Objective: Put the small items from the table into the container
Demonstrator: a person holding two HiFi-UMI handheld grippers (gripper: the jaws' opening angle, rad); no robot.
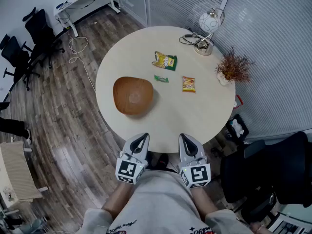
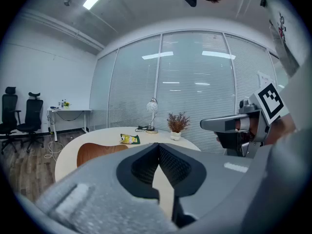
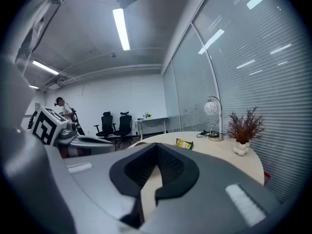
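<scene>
Three small items lie on the round beige table (image 1: 204, 111): a green-and-yellow snack packet (image 1: 165, 60), a small green packet (image 1: 161, 79) and an orange packet (image 1: 188, 84). A brown wooden bowl (image 1: 132, 95) sits left of them. Both grippers hover off the table's near edge, short of everything. My left gripper (image 1: 145, 137) is shut and empty, its tips meeting (image 2: 158, 145). My right gripper (image 1: 185, 137) is shut and empty too (image 3: 157, 145). The left gripper view shows the bowl (image 2: 97, 152) and the snack packet (image 2: 129, 139); the right gripper view shows the snack packet (image 3: 184, 143).
A desk lamp (image 1: 207, 28) with its cable stands at the table's far side, and a dried plant in a white pot (image 1: 233, 68) at the right rim. A black chair (image 1: 278, 169) stands to my right. Office chairs (image 1: 29, 38) and a desk stand far left.
</scene>
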